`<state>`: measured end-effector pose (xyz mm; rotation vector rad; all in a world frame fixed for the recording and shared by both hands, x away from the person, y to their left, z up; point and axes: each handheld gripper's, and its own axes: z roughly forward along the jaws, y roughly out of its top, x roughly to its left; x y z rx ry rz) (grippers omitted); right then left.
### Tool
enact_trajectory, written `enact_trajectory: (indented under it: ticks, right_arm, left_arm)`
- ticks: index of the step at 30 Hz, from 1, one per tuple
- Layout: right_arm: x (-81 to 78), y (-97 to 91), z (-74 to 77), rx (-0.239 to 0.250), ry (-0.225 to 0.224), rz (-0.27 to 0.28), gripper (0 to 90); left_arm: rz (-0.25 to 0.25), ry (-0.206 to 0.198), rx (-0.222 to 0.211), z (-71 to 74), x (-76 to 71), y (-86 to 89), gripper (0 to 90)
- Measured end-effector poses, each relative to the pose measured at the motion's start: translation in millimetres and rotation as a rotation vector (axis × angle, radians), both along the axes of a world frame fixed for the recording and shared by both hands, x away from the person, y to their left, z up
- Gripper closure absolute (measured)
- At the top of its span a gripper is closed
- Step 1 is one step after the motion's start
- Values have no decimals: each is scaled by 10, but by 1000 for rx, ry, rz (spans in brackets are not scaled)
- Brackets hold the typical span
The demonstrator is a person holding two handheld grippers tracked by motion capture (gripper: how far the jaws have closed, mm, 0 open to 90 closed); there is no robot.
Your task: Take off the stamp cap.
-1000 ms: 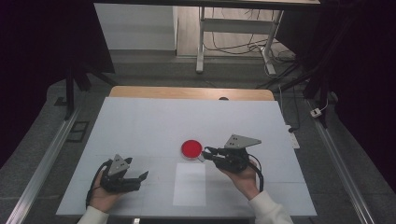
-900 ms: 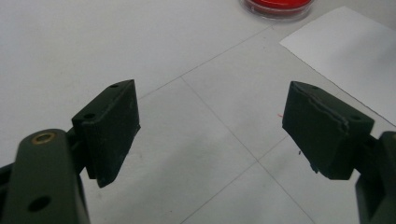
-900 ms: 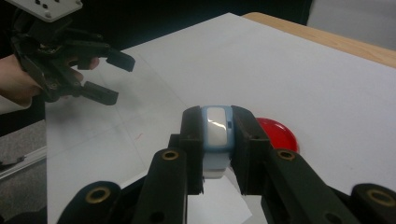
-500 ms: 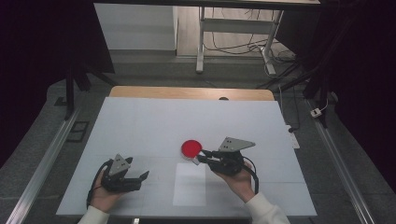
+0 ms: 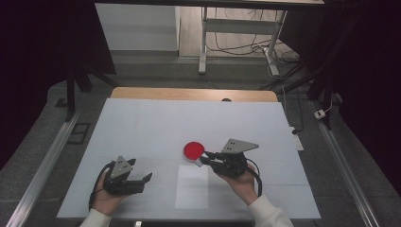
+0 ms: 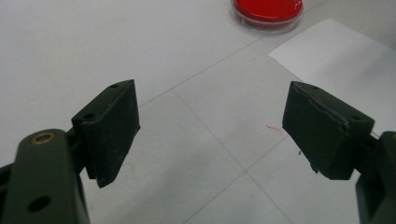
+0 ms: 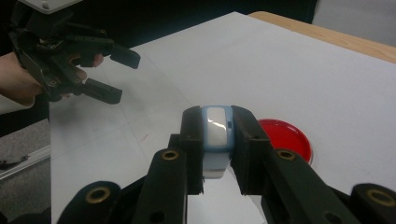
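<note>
A white paper sheet [image 5: 191,187] lies on the white table [image 5: 142,123].

Open fingers [image 6: 112,130] frame bare table [image 6: 93,46] (red dish [image 6: 267,10] beyond).

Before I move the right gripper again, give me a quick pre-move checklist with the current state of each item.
1. Right gripper grip: jaws shut on the small blue-and-white object, held between the pads. Ok.
2. Object seated squarely: it sits upright and centred between the jaws in the right gripper view. Ok.
3. Red dish position: on the table, right in front of the right gripper's jaws; whether they touch it, cannot tell.
4. Left gripper ready: jaws wide open, nothing between them. Ok.
5. Left gripper out of the way: it sits well apart from the dish in the high view. Ok.
6. White paper sheet: lies flat between the hands. Ok.
</note>
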<state>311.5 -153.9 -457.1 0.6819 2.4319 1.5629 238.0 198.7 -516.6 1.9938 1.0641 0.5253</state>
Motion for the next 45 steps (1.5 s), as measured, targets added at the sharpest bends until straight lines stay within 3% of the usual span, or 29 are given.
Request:
enact_trajectory:
  ticks: [29,45]
  right_arm:
    - [6,-10,-5,11,3,-9,751]
    - [6,1,-12,11,4,-10,751]
  left_arm:
    - [-81,-12,-18,81,58,-346,192]
    - [-83,-31,-19,118,99,-448,192]
